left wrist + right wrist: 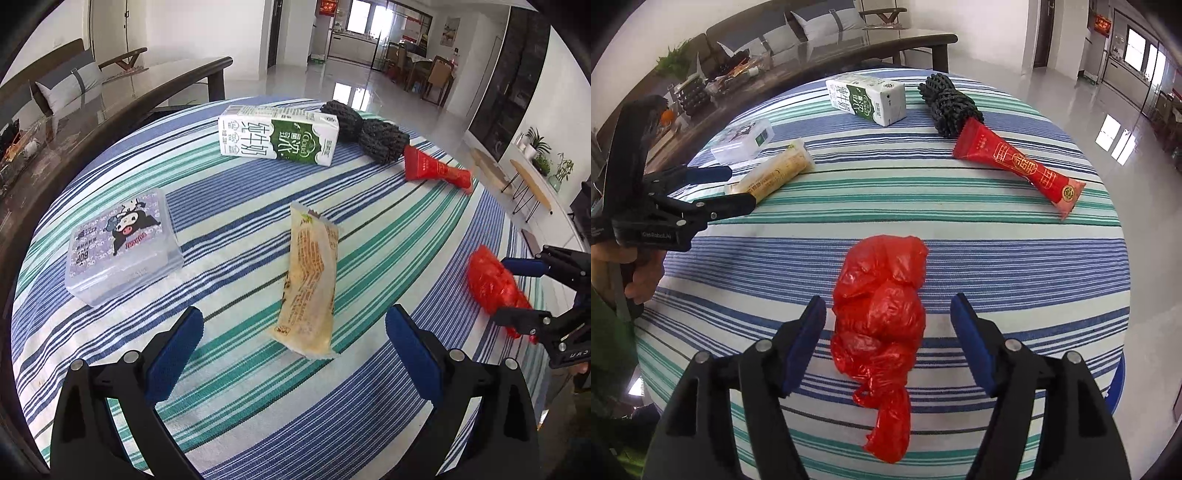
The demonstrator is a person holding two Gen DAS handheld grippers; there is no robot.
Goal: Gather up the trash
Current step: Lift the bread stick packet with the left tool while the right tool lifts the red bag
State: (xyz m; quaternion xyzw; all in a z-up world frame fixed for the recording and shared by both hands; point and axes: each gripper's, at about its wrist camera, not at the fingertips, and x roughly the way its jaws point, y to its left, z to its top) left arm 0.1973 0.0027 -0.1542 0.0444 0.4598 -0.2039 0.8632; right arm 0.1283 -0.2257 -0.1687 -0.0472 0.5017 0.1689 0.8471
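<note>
Item list, striped surface [258, 424], as we see it:

1. Red plastic bag [882, 325], crumpled, lower centre of right wrist view; far right edge in left wrist view.
2. Yellowish snack wrapper [310, 284], centre of left wrist view; left-centre in right wrist view.
3. Milk carton [279, 134], lying on its side, upper centre of both views.
4. Black mesh bundle [369, 129], just right of the carton, touching the red wrapper's end.
5. Red wrapper [1019, 166], long, upper right of right wrist view.
6. Clear plastic box [122, 247] w/ cartoon label, left of left wrist view.

Progress: we judge the task is at its start. All items lie on the surface, nothing is lifted, and no bin or collection bag is in either view. Approx. everything is left to do.

Claws:
- Right claw [888, 338]: wide open, one finger either side of the red plastic bag's middle, w/ a gap on both sides. We can't tell if the tips touch the cloth. Holds nothing.
- Left claw [293, 334]: wide open, fingers either side of the snack wrapper's near end, not touching it. Holds nothing.

We reckon closing on the bag and the wrapper comes next.
</note>
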